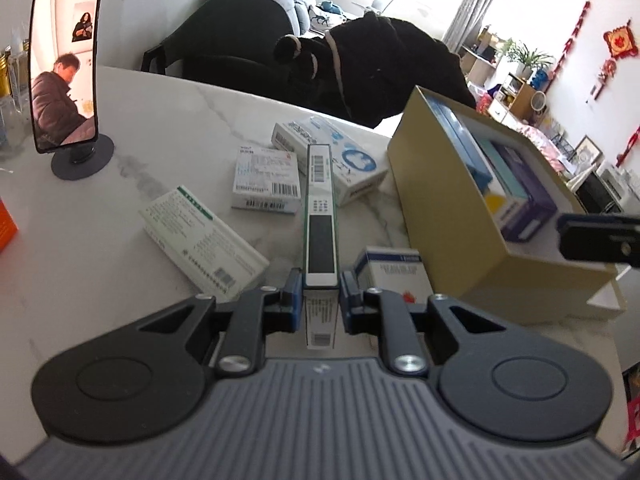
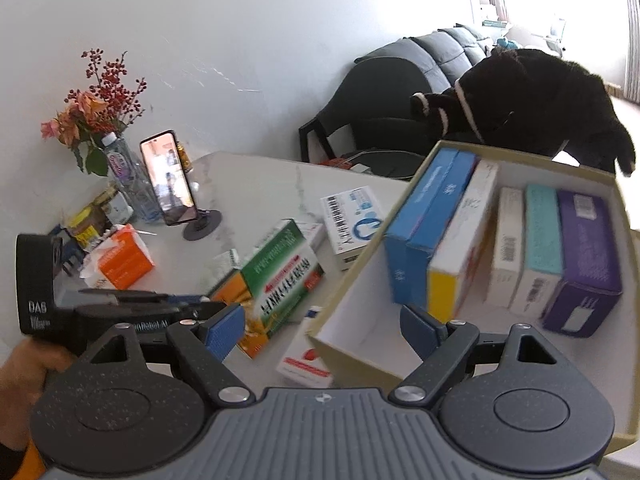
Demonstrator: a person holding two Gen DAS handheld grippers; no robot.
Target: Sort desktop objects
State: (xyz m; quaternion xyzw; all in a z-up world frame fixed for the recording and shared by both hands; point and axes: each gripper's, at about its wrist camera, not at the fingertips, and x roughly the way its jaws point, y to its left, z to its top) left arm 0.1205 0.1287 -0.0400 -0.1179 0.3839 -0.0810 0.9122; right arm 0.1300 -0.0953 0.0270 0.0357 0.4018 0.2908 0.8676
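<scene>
1. The left gripper [image 1: 319, 300] is clamped on a flat green-and-white cardboard medicine box [image 1: 319, 216], held on edge between the two blue pads, with a narrow face up
2. The box's long axis runs straight ahead, in line with the fingers; its far end points toward the loose packets on the white marble-patterned tabletop [image 1: 120, 128]
3. The open tan cardboard storage box [image 1: 448, 200] lies forward and to the right of the left gripper. In the right wrist view it holds a row of packets standing on edge: two blue, one white-and-yellow, one white, one teal, one purple
4. The right gripper [image 2: 324, 328] is spread wide and carries nothing; it hangs over the near corner of the storage box, where the white floor is bare
5. Loose on the tabletop: a white-and-green flat packet [image 1: 204, 240], a white barcoded packet [image 1: 267, 179], a white-and-blue box [image 1: 332, 158] and a small white-and-red carton [image 1: 390, 276]
6. Judgement: the held box is in transit toward the storage box. The move turns on a shift rightward, keeping the box on edge so it matches the standing row; the left gripper has it, so the right need only stay clear
</scene>
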